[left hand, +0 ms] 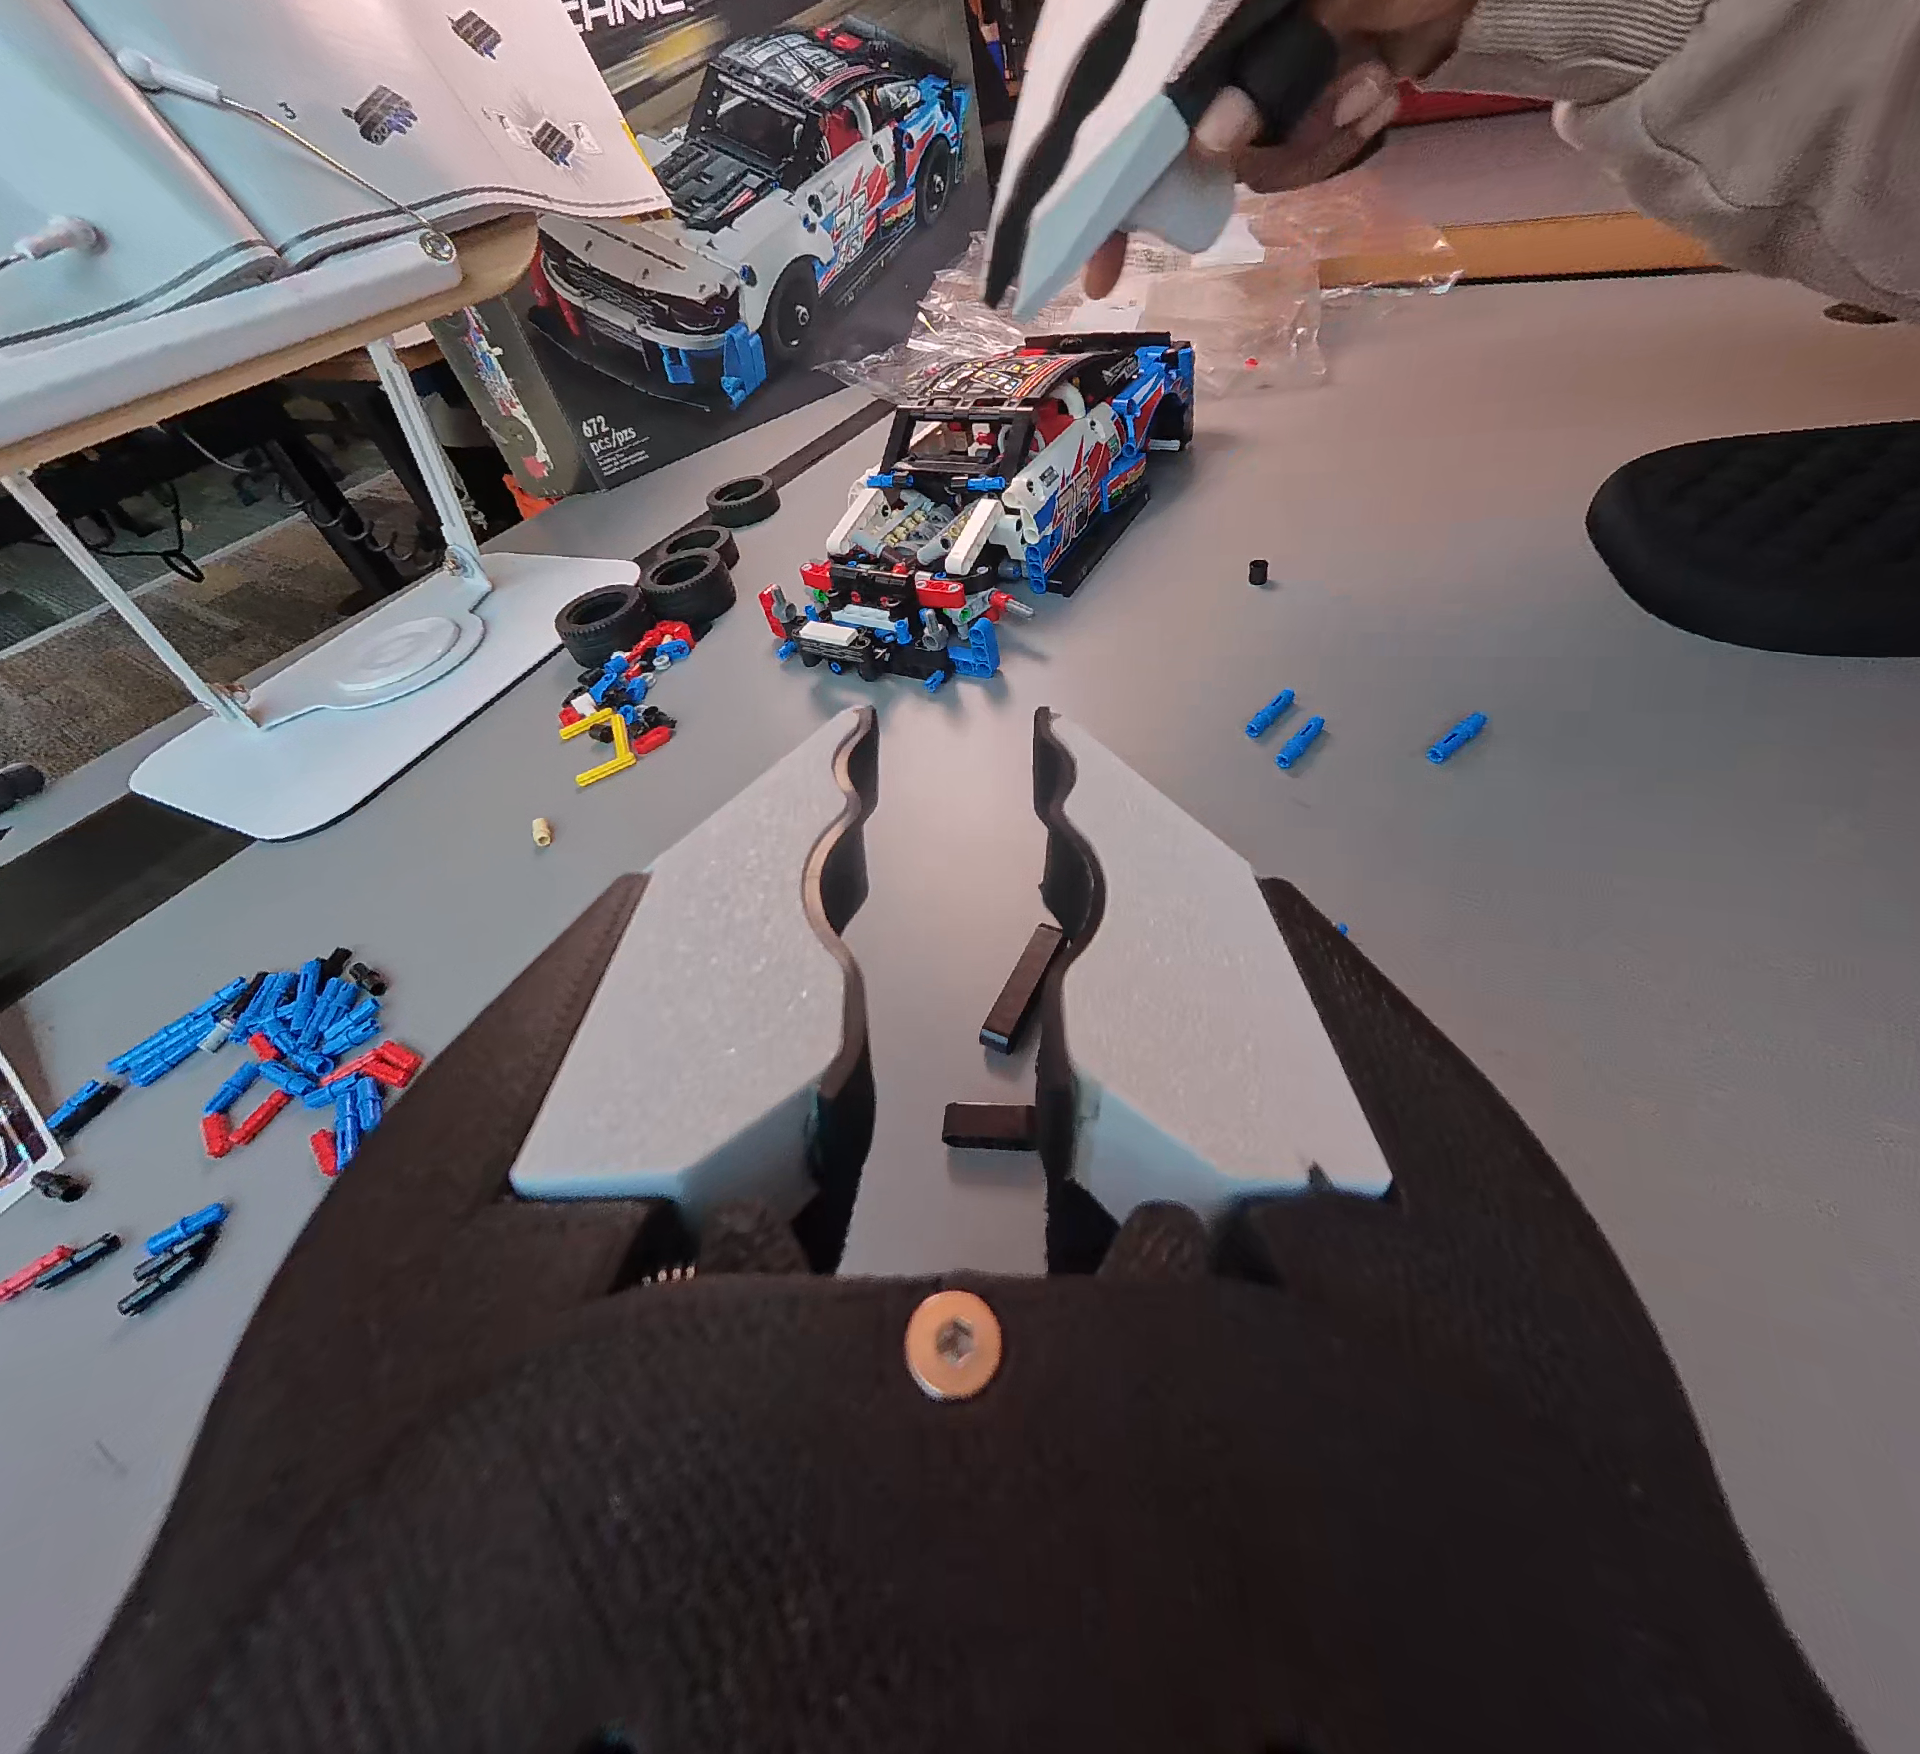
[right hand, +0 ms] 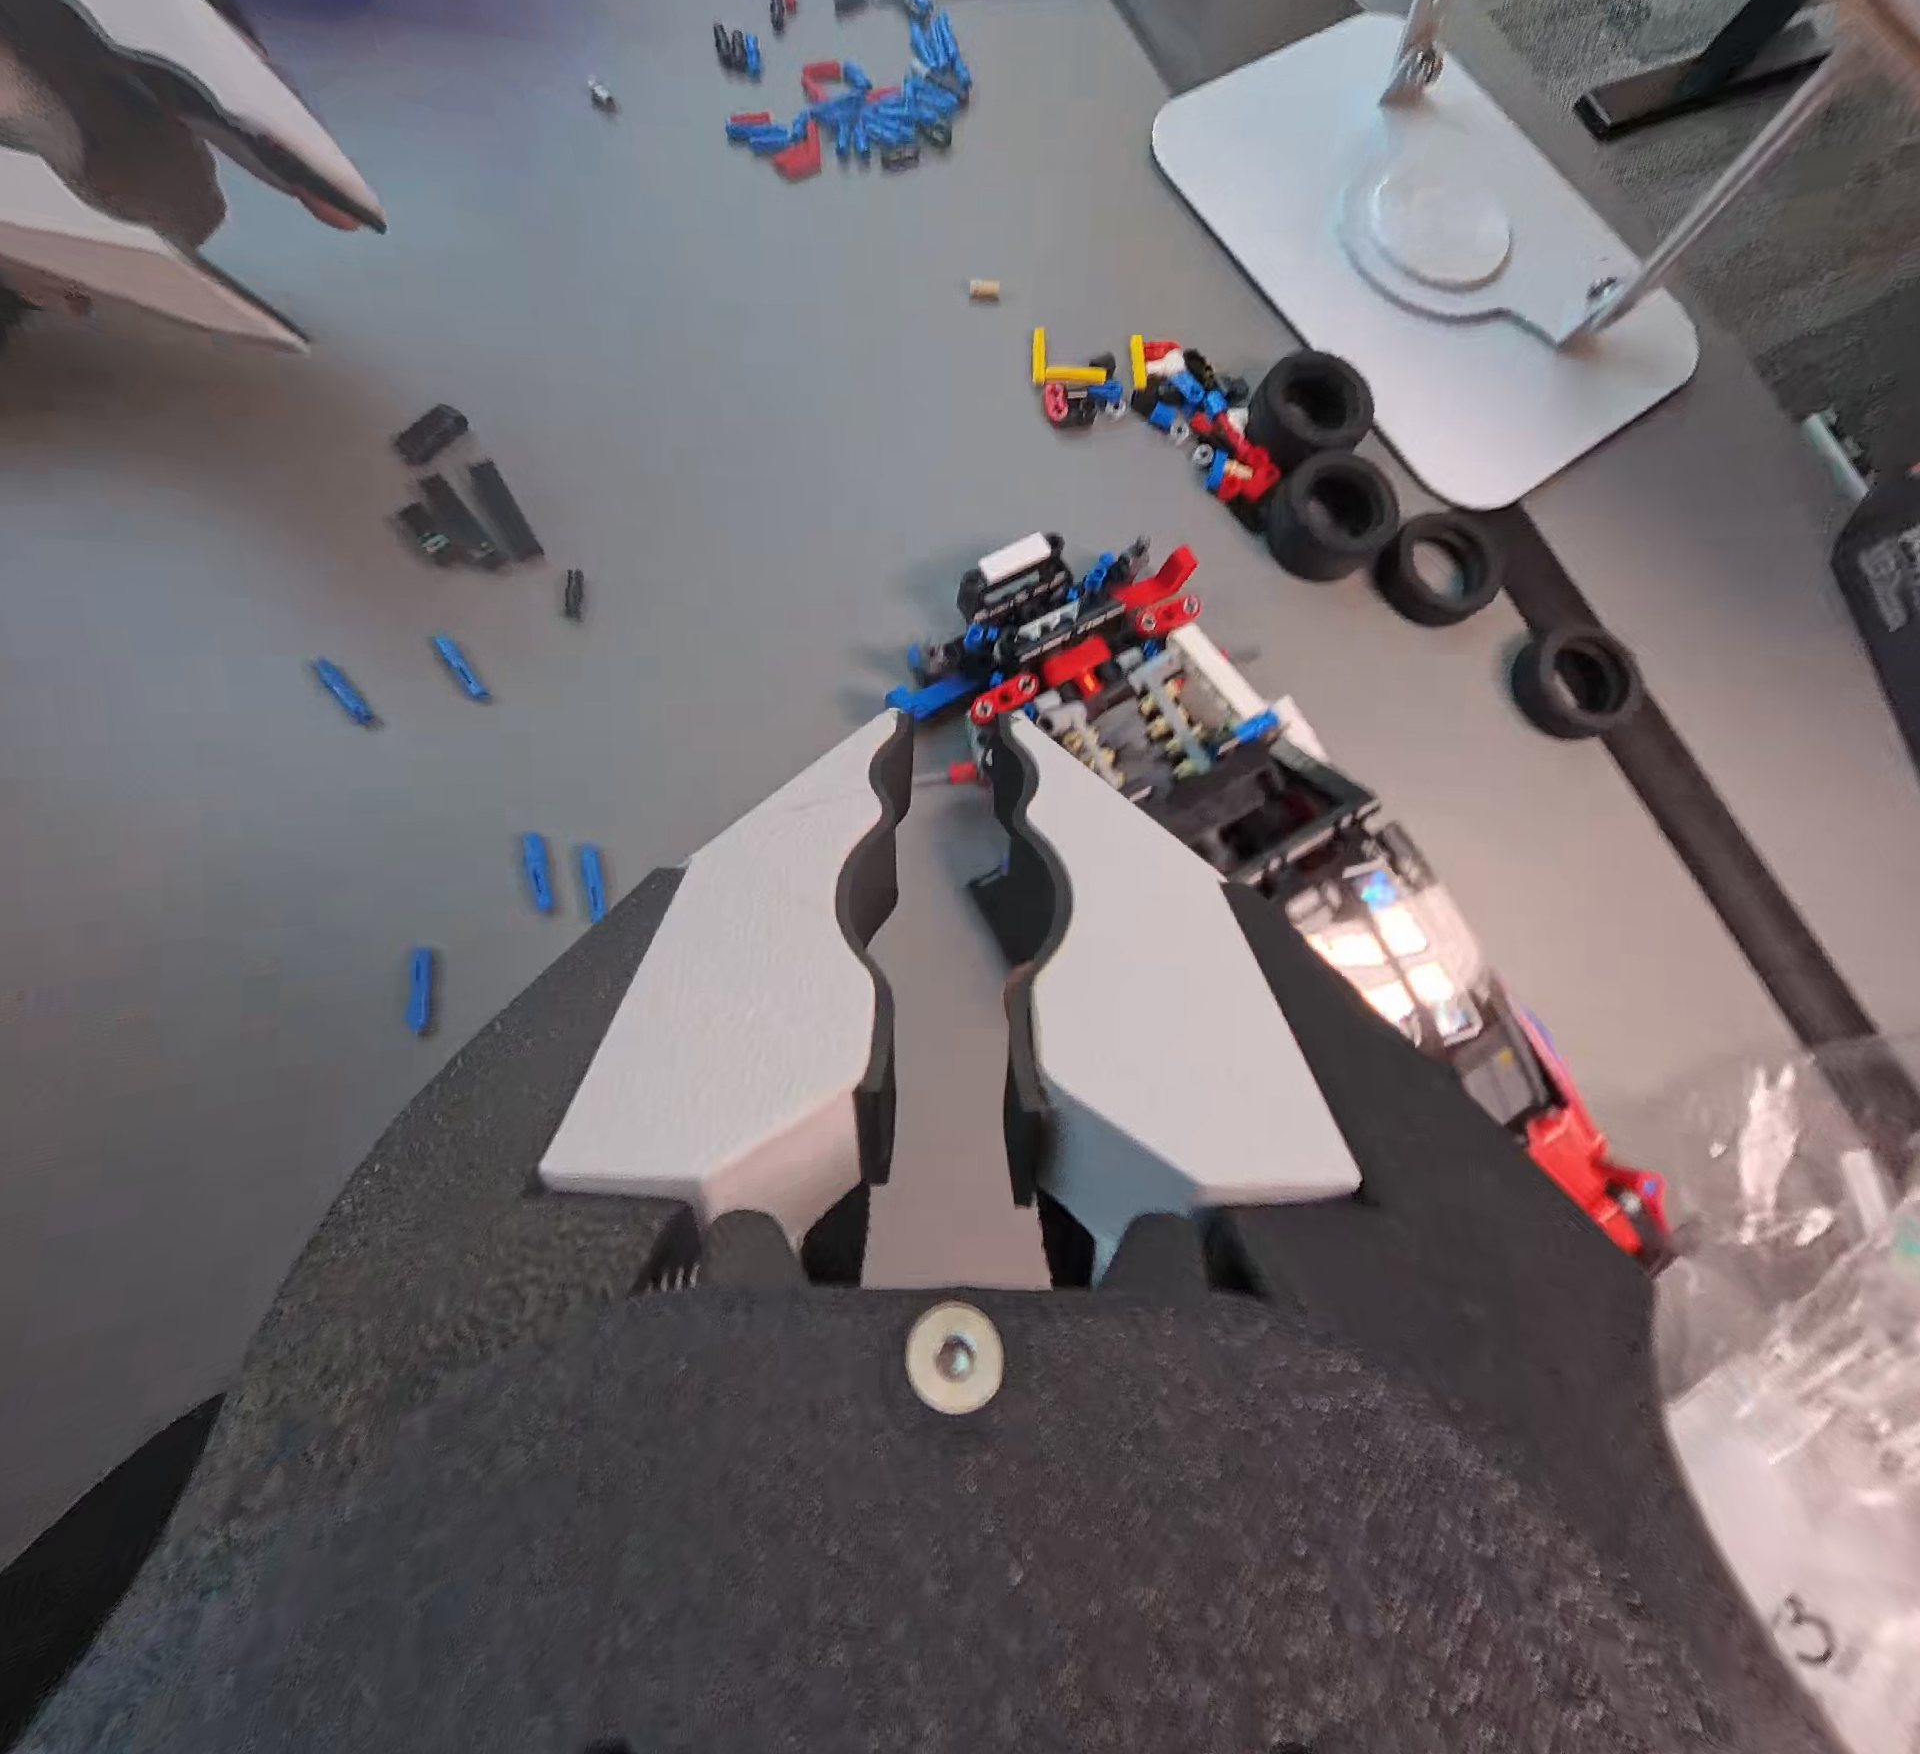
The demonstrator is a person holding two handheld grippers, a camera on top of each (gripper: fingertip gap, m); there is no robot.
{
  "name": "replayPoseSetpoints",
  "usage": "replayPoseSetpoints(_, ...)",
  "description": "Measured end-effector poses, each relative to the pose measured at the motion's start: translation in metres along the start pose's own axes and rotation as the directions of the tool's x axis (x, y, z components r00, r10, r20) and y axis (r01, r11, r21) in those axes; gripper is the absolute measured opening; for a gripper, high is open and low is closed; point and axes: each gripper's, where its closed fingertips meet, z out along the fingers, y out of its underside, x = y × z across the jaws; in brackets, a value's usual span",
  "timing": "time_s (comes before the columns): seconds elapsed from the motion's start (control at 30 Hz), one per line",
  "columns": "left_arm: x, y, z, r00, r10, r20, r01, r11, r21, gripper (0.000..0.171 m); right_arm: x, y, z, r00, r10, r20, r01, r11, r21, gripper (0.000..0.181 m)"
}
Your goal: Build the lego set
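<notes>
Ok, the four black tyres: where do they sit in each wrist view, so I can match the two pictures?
Left wrist view: the black tyres lie left of centre, between the white stand base and the car model.
Right wrist view: the black tyres lie right of centre in a row along the white stand base, above the car model.
Shared landmark: the yellow angled pieces beside them.

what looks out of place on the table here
Nothing looks damaged. The car has no wheels on; four tyres lie loose beside it, and a few blue pins lie scattered apart from the piles.
</notes>
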Motion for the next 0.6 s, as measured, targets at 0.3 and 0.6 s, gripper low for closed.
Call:
replayPoseSetpoints(0.3, -0.011, 0.004, -0.002, 0.999, -0.028, 0.046, 0.029, 0.999, -0.017, 0.028, 0.057, -0.062, 0.135, 0.985, -0.147, 0.093, 0.159, 0.978, -0.138, 0.009)
replayPoseSetpoints(0.6, -0.016, 0.008, -0.001, 0.997, -0.07, 0.036, 0.072, 0.997, -0.034, 0.028, 0.058, -0.04, 0.216, 0.975, -0.122, 0.185, 0.179, 0.926, -0.333, 0.009)
